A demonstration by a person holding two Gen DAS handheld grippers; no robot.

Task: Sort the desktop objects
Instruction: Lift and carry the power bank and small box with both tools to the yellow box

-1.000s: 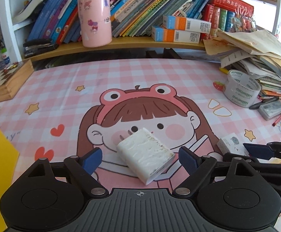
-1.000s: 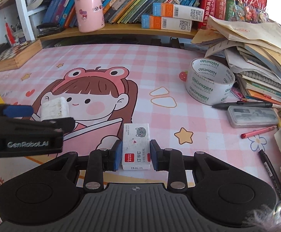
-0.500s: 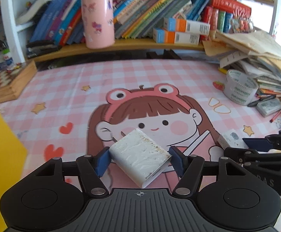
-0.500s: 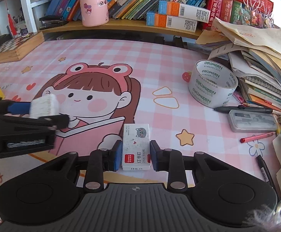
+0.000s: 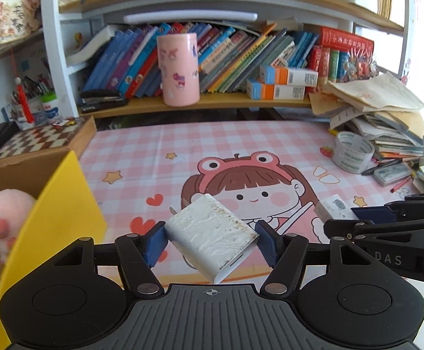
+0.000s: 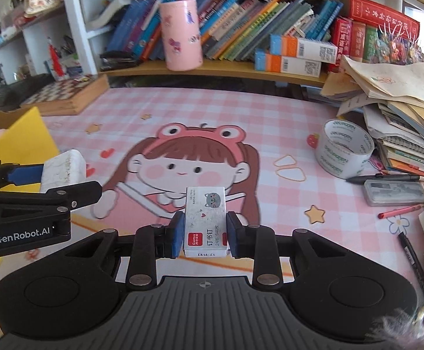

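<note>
My left gripper (image 5: 210,240) is shut on a scuffed white charger block (image 5: 212,237) and holds it above the pink cartoon desk mat (image 5: 241,145). It also shows at the left of the right wrist view (image 6: 61,170). My right gripper (image 6: 203,234) is shut on a small white staples box (image 6: 206,218) with a grey cat print, lifted above the mat. The box and right gripper show at the right of the left wrist view (image 5: 331,208).
A yellow cardboard box (image 5: 54,218) holding a pink plush (image 5: 6,218) stands at the left. A tape roll (image 6: 344,148), pens and a clear case (image 6: 394,192) lie right, by a paper pile (image 6: 401,110). A chessboard (image 5: 40,140) and a pink cup (image 5: 178,70) sit behind.
The left gripper closed on the charger block and lifted it. Both grippers rose and pulled back, so the yellow box and more of the shelf came into view.
</note>
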